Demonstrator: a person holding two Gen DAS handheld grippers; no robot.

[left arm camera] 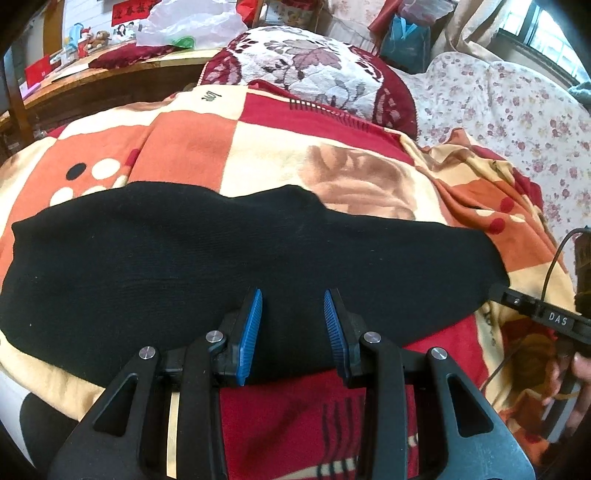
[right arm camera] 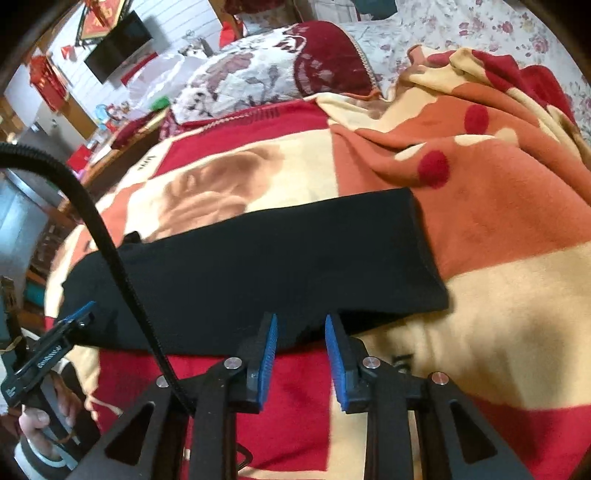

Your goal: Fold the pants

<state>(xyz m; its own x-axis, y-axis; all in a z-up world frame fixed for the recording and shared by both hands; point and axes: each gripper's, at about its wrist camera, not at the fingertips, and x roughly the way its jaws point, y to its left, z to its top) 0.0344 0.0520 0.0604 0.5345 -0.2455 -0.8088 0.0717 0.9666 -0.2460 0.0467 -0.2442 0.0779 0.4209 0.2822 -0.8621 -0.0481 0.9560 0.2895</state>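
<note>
The black pants (left arm camera: 221,266) lie flat, folded lengthwise, across a patterned blanket (left arm camera: 280,155) on a bed. My left gripper (left arm camera: 293,297) is open, its blue pads just over the pants' near edge, holding nothing. My right gripper (right arm camera: 300,320) is open and empty at the near edge of the pants (right arm camera: 258,266), close to the leg-hem end (right arm camera: 428,251). The right gripper also shows at the right edge of the left wrist view (left arm camera: 546,314). The left gripper shows at the lower left of the right wrist view (right arm camera: 70,321).
A floral cushion (left arm camera: 314,66) lies beyond the blanket. A flowered sheet (left arm camera: 517,110) covers the bed to the right. A wooden table (left arm camera: 92,81) with clutter and a plastic bag (left arm camera: 184,26) stands at the back left. A black cable (right arm camera: 103,236) hangs in the right wrist view.
</note>
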